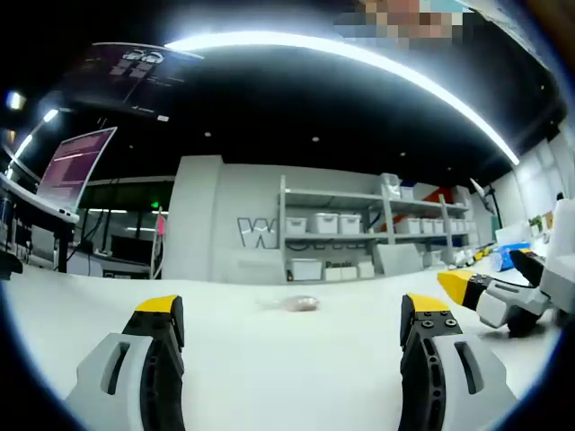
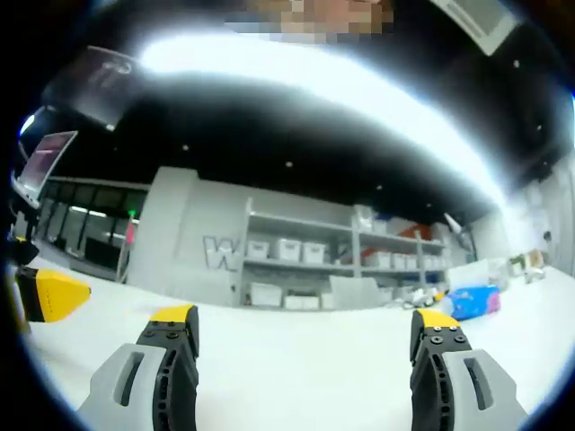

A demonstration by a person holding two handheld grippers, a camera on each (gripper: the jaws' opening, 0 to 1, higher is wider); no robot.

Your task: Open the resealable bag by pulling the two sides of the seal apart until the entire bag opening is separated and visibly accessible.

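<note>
A small clear bag (image 1: 296, 304) with something pinkish inside lies flat on the white table (image 1: 287, 359), far ahead of my left gripper (image 1: 294, 310). That gripper is open, its yellow-tipped grey jaws wide apart with nothing between them. The right gripper (image 1: 490, 292) comes into the left gripper view from the right, low over the table. In the right gripper view, the right gripper (image 2: 303, 316) is open and empty above the white table (image 2: 296, 368). A yellow tip of the left gripper (image 2: 54, 294) pokes in from the left.
A grey wall with shelves of white bins (image 1: 359, 235) stands beyond the table. A monitor (image 1: 76, 166) and desk stand at the left. Blue and white items (image 2: 472, 301) lie at the table's far right.
</note>
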